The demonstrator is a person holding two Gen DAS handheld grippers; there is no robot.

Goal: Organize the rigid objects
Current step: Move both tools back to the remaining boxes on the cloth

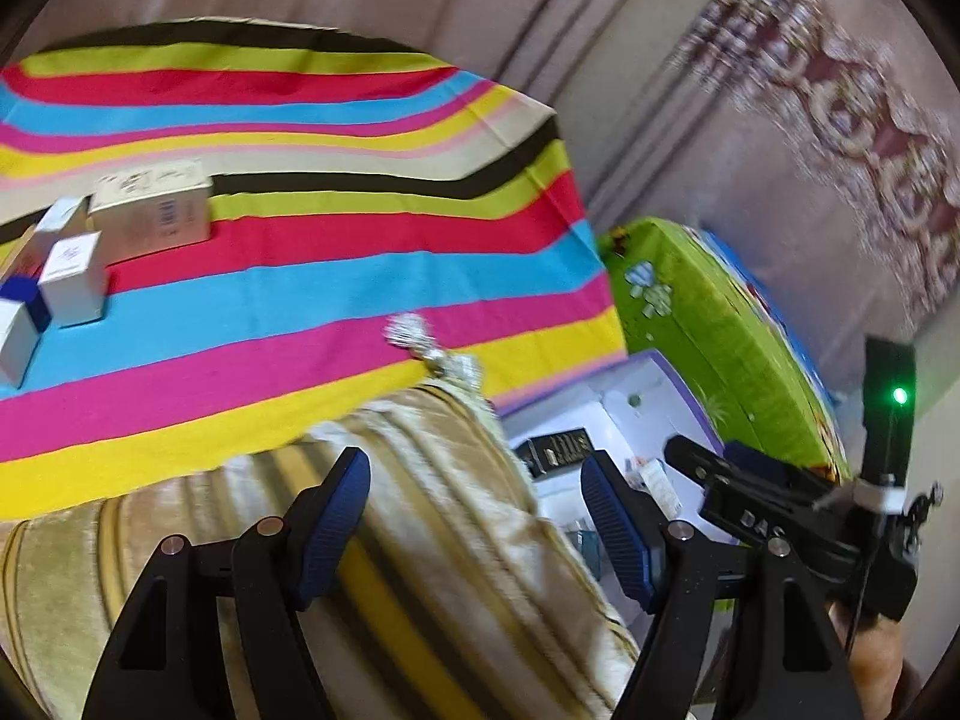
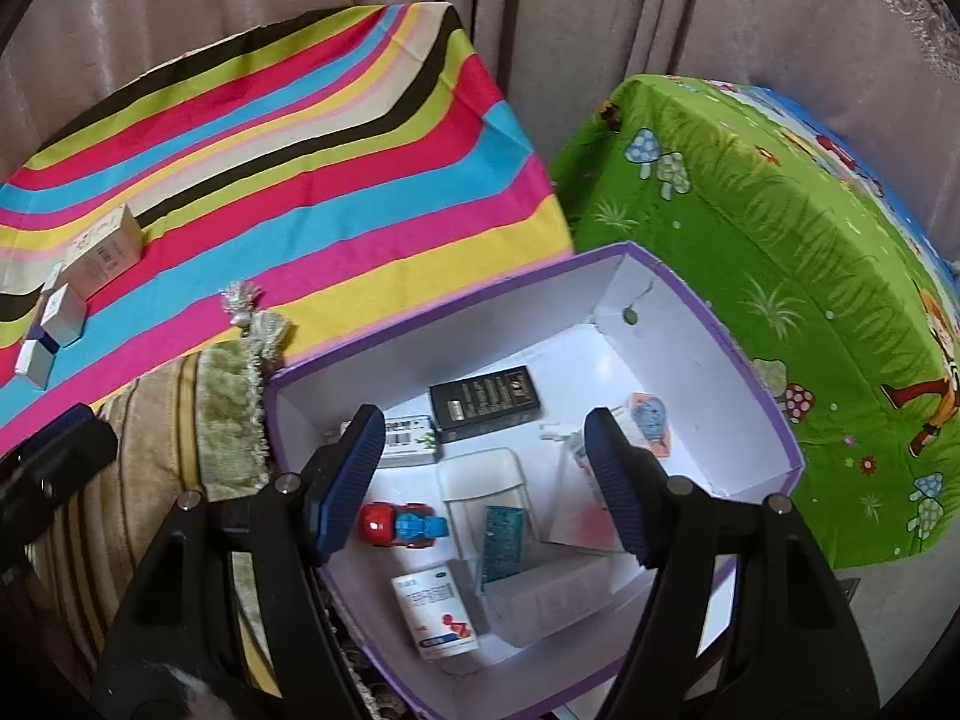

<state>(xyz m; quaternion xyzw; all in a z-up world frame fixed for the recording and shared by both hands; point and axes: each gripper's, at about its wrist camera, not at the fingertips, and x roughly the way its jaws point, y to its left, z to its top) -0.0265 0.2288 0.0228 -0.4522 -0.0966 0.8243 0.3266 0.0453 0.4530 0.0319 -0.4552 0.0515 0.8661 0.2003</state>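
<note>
The right gripper (image 2: pixel 483 480) hangs over the open purple-edged box (image 2: pixel 708 324), its blue pads spread apart with nothing between them. Inside the box, on its white floor, lie a black carton (image 2: pixel 486 402) with pale print too small to read near the far wall, a white carton with a barcode and a green mark (image 2: pixel 411 438) beside it toward the left wall, and a red and blue toy car (image 2: pixel 402 525) just under the left pad. A white medicine carton with blue and red printing (image 2: pixel 435 615) sits near the near wall; its lettering is not legible. A clear plastic case (image 2: pixel 486 480), a teal packet (image 2: pixel 504 540) and a pale long carton (image 2: pixel 552 600) fill the middle, and a card with a blue figure (image 2: pixel 648 420) leans by the right wall.

The left gripper (image 1: pixel 474 522) is likewise released and empty, poised above a gold striped cushion (image 1: pixel 420 540). The view there is motion-blurred, so the white letters on the black device (image 1: pixel 774 516) at the right look like "DAS", though that is uncertain.

On the striped cloth (image 1: pixel 336 276), near its left edge, stand a beige carton with a barcode (image 1: pixel 150 216), two white cartons (image 1: pixel 72 282) and a white and dark blue carton (image 1: pixel 21 324). A green patterned cushion (image 2: pixel 750 252) lies to the right of the box.
</note>
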